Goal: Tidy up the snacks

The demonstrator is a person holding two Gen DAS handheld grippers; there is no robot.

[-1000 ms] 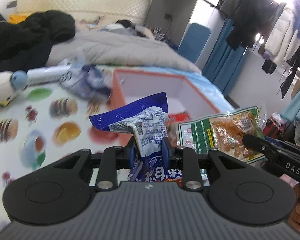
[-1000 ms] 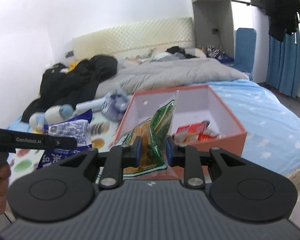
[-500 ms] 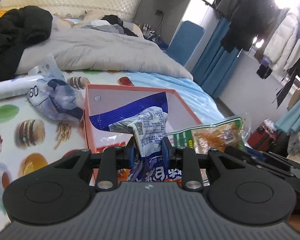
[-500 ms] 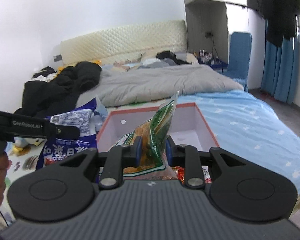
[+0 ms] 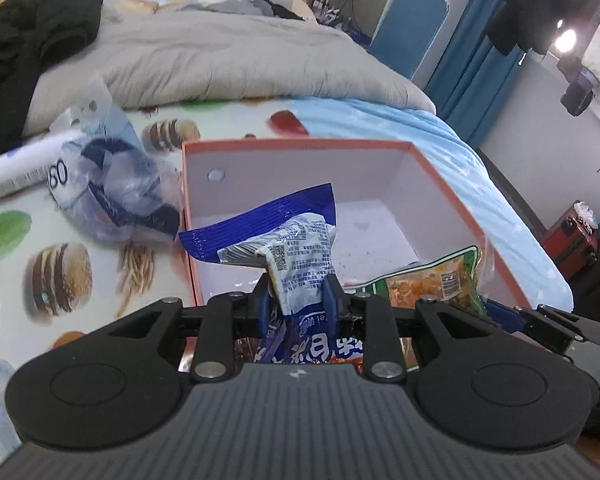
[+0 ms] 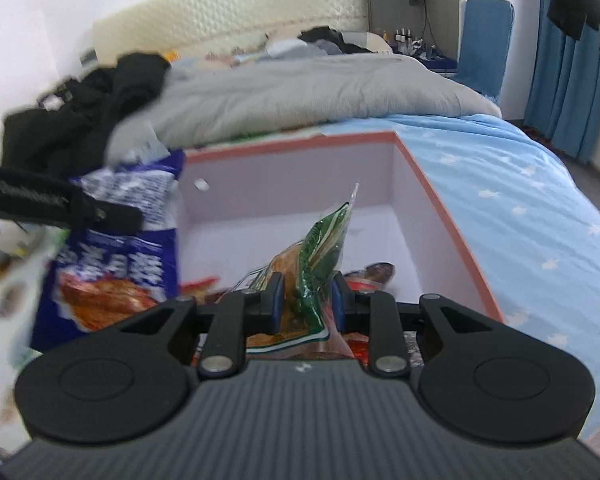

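My left gripper (image 5: 296, 300) is shut on a blue and white snack bag (image 5: 300, 256), which hangs over the near left part of an open orange box (image 5: 452, 192) with white inside walls. My right gripper (image 6: 306, 300) is shut on a green and orange snack bag (image 6: 320, 252) over the box's (image 6: 432, 184) near end. The green bag (image 5: 432, 284) also shows at the right of the left wrist view, and the blue bag (image 6: 116, 256) at the left of the right wrist view. Red snack packets (image 6: 364, 276) lie on the box floor below the bags.
The box rests on a bed with a food-print sheet (image 5: 60, 264) and a light blue sheet (image 6: 520, 184). A crumpled clear plastic bag (image 5: 108, 192) and a white roll (image 5: 16, 172) lie left of the box. A grey duvet (image 5: 220, 60) and black clothes (image 5: 32, 44) lie behind.
Both grippers have moved forward and down with their bags, from short of the box to over its near end. The box now fills the middle of both views.
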